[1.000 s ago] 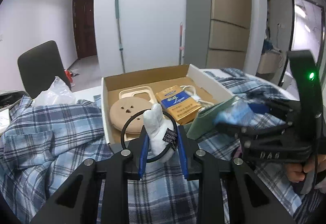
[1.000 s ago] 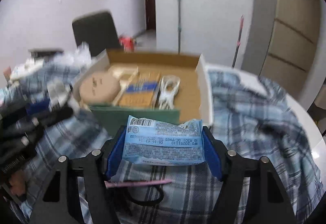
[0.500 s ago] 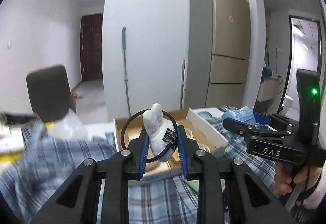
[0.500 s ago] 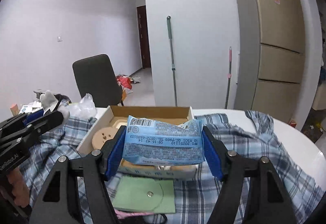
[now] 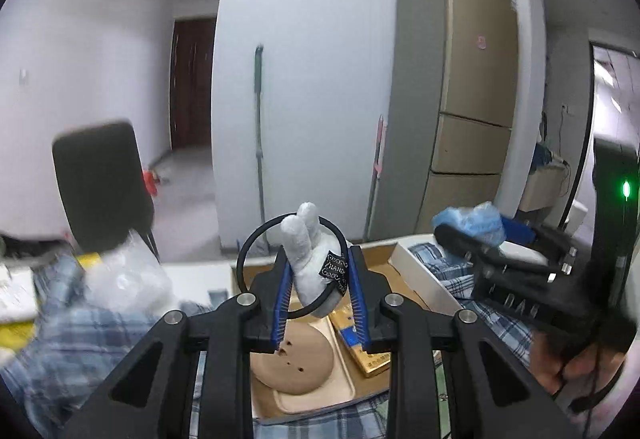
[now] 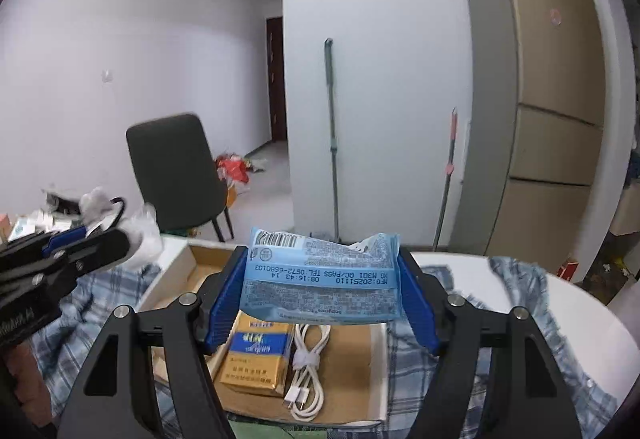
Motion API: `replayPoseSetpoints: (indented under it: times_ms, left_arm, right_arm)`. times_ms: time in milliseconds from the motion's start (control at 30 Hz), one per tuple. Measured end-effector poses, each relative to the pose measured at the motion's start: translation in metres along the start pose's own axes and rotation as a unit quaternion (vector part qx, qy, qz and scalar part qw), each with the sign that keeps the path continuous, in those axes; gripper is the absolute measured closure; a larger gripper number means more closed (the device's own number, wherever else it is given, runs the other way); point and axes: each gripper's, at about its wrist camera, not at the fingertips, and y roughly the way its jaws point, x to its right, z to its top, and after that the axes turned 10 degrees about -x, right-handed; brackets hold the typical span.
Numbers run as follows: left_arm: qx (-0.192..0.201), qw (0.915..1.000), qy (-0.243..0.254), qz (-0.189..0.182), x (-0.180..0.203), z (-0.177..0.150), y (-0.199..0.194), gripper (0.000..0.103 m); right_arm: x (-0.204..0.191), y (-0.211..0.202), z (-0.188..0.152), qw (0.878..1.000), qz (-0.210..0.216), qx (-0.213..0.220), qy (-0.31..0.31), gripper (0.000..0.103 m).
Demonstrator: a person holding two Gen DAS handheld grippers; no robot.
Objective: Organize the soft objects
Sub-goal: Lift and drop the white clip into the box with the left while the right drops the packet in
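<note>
My left gripper [image 5: 320,275] is shut on a small white plush rabbit [image 5: 310,259] that carries a black elastic ring and a black tag; it hangs above the open cardboard box [image 5: 412,281]. My right gripper [image 6: 322,283] is shut on a light blue pack of wet wipes [image 6: 322,277], held crosswise above the same cardboard box [image 6: 352,371]. The left gripper [image 6: 86,235] with the rabbit shows at the left of the right wrist view. At the right of the left wrist view, the right gripper [image 5: 472,235] holds the blue pack.
In the box lie a round tan lid [image 5: 298,357], a yellow-and-blue carton [image 6: 256,359] and a coiled white cable [image 6: 308,371]. A blue plaid cloth [image 6: 492,351] covers the white table. A dark chair [image 6: 176,167], mops and a tall fridge [image 6: 548,111] stand behind.
Both grippers have risen with their loads and tilted up, so the room behind fills more of each view. The box now lies lower in the frames.
</note>
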Motion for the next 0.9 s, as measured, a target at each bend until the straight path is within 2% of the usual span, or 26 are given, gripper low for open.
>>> replayPoseSetpoints:
  times_ms: [100, 433, 500, 567, 600, 633, 667, 733, 900]
  left_arm:
    - [-0.030, 0.9992, -0.022, -0.013, -0.005, -0.003, 0.021, 0.075]
    - [-0.104, 0.9944, -0.013, -0.013, -0.008, -0.026, 0.063, 0.073]
    - [-0.105, 0.9944, -0.006, -0.009, -0.006, -0.027, 0.064, 0.071]
    - [-0.105, 0.9944, -0.002, -0.005, -0.002, -0.029, 0.063, 0.050]
    - [-0.108, 0.9941, -0.002, -0.004, -0.002, -0.030, 0.064, 0.027]
    - [-0.110, 0.9939, -0.003, -0.001, -0.001, -0.030, 0.064, 0.021]
    - [-0.111, 0.9938, -0.005, 0.005, -0.002, -0.030, 0.064, 0.021]
    - [-0.088, 0.9959, -0.012, 0.017, -0.005, -0.031, 0.057, 0.021]
    - [-0.080, 0.9965, -0.020, 0.017, -0.012, -0.026, 0.051, 0.021]
  right_arm:
    - [-0.004, 0.014, -0.014, 1.000, 0.001, -0.015, -0.008, 0.033]
    - [-0.010, 0.033, -0.028, 0.998, 0.006, -0.055, -0.021, 0.032]
    - [-0.011, 0.032, -0.030, 0.998, 0.003, -0.052, -0.023, 0.025]
    - [-0.012, 0.032, -0.031, 0.998, 0.003, -0.048, -0.027, 0.021]
    - [-0.012, 0.032, -0.032, 0.998, 0.002, -0.048, -0.030, 0.019]
    - [-0.012, 0.033, -0.033, 0.998, -0.002, -0.048, -0.034, 0.018]
    - [-0.013, 0.033, -0.034, 0.998, -0.005, -0.047, -0.036, 0.018]
    - [-0.013, 0.033, -0.034, 0.998, -0.004, -0.047, -0.037, 0.018]
    - [-0.010, 0.022, -0.026, 0.999, -0.009, -0.037, -0.032, 0.018]
